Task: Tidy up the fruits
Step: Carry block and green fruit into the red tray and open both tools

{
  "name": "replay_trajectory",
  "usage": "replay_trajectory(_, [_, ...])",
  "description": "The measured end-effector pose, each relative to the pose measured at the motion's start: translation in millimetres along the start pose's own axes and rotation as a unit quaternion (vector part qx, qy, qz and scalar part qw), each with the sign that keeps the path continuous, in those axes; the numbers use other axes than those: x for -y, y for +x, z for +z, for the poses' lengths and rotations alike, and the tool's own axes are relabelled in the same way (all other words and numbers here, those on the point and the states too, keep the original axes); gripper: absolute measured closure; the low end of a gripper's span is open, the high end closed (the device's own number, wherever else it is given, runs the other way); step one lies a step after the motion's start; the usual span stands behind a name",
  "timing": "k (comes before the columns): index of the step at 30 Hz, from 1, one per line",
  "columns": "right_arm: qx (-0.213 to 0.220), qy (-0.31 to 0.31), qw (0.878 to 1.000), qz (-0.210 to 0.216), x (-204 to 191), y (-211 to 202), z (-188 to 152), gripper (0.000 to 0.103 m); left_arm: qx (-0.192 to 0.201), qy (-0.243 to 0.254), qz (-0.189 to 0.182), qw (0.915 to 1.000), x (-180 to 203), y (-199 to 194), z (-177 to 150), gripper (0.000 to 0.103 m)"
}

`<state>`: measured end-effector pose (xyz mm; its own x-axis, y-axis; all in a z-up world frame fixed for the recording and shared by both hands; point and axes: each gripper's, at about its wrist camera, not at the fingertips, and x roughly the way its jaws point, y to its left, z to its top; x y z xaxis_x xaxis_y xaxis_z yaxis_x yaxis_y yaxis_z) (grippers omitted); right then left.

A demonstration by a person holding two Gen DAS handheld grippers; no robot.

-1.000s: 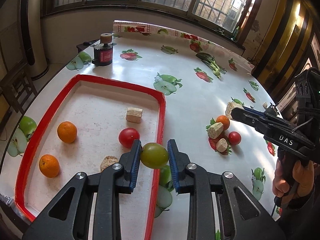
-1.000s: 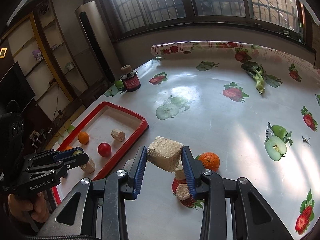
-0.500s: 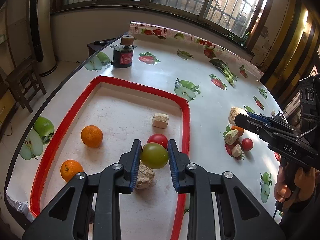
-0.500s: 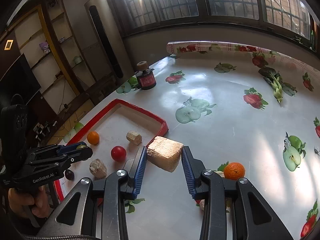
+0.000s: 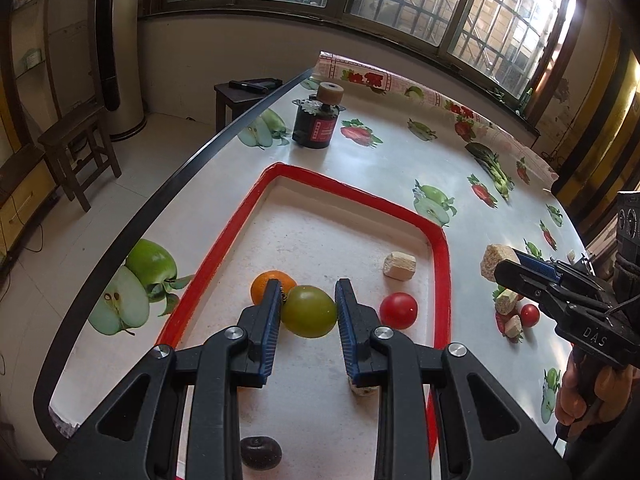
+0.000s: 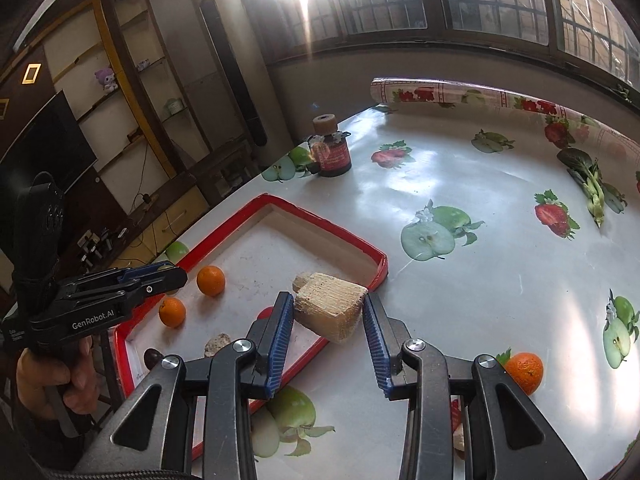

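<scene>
My left gripper (image 5: 308, 314) is shut on a round green fruit (image 5: 308, 311), held just above the white floor of the red-rimmed tray (image 5: 440, 264). An orange (image 5: 264, 282) shows behind its left finger, and a red tomato (image 5: 398, 310) lies to its right. My right gripper (image 6: 326, 316) is shut on a beige block (image 6: 328, 312) over the tray's near right corner (image 6: 378, 260). Two oranges (image 6: 211, 280) (image 6: 172, 312) lie in the tray. In the right wrist view the left gripper (image 6: 178, 276) hangs over the tray's left side.
In the tray also lie a small beige block (image 5: 399, 266) and a dark fruit (image 5: 260, 452). Beige pieces (image 5: 506, 302) and a small tomato (image 5: 530, 314) lie on the cloth to its right, beside an orange (image 6: 524, 372). A dark jar (image 5: 318, 124) stands beyond the tray.
Both grippers have moved left across the table with their loads. The green fruit is now over the tray's inside, and the beige block has come from the pile to the tray's corner.
</scene>
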<state>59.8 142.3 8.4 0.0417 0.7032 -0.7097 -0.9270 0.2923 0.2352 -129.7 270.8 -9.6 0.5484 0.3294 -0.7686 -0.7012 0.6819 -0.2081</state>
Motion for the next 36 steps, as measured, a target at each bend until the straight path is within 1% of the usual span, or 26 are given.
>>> replay_trajectory(4, [-0.008, -0.014, 1.0, 0.013, -16.0, 10.4, 0.6, 0.067, -0.003, -0.012, 0.007, 0.9999, -14.0, 7.6, 5.4, 0.079])
replay_trajectory(7, [-0.017, -0.027, 0.999, 0.022, -29.6, 19.7, -1.3, 0.067, -0.009, -0.012, 0.016, 0.9998, -17.8, 16.9, 10.0, 0.079])
replay_trajectory(14, [-0.039, -0.041, 0.998, 0.031, -45.8, 49.9, 0.0, 0.067, -0.023, 0.009, 0.022, 0.9995, -5.8, 40.0, 23.4, 0.079])
replay_trajectory(17, [-0.046, -0.051, 0.997, 0.025, -49.2, 60.8, -0.9, 0.067, -0.03, 0.016, 0.026, 0.9991, -1.1, 50.5, 27.0, 0.079])
replay_trajectory(20, [-0.044, -0.052, 0.998, 0.012, -44.9, 63.2, -4.2, 0.067, -0.034, 0.018, 0.029, 0.9989, 0.1, 57.9, 29.7, 0.079])
replay_trajectory(26, [-0.04, -0.028, 0.999, 0.005, -22.3, 61.1, -3.3, 0.067, -0.046, 0.017, 0.033, 0.9983, 0.4, 72.9, 29.9, 0.079])
replay_trajectory(30, [-0.054, -0.028, 0.998, 0.006, -18.9, 68.1, -7.0, 0.067, -0.058, 0.022, 0.036, 0.9974, 3.9, 82.3, 27.3, 0.079])
replay_trajectory(34, [-0.055, -0.025, 0.998, 0.008, -17.6, 69.9, -8.9, 0.067, -0.072, 0.028, 0.041, 0.9962, 6.6, 90.5, 24.9, 0.079])
replay_trajectory(36, [-0.057, -0.024, 0.998, 0.011, -17.4, 69.8, -8.8, 0.066, -0.072, 0.03, 0.047, 0.9958, 7.5, 91.4, 24.6, 0.078])
